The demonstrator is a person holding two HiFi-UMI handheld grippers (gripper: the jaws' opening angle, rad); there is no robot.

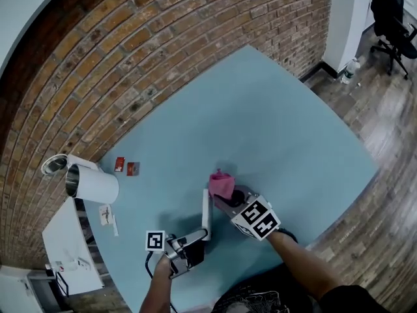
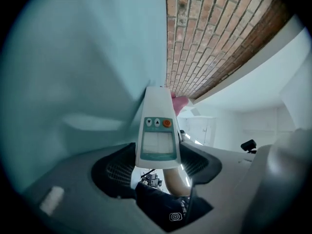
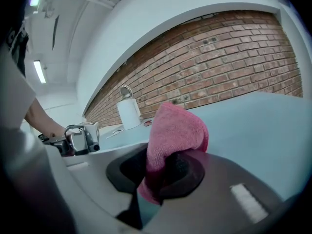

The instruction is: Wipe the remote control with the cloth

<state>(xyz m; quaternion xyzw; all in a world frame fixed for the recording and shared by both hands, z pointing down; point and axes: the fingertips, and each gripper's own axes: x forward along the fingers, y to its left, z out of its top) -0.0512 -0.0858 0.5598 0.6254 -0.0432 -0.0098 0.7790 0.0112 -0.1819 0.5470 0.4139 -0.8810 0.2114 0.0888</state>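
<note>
While left gripper [image 2: 157, 167] pinches remote control [image 2: 157, 130] | right gripper [image 3: 168, 172] clamps pink cloth [image 3: 174, 130] | remote's print unreadable

Over the table [image 1: 273, 109], the cloth [image 1: 221, 184] sits just right of the remote control [image 1: 206, 217]'s far end

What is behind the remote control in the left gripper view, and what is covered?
Past the upper right edge of the remote control, a corner of the pink cloth peeks out, with the brick wall beyond. The remote covers the rest of the cloth.
</note>
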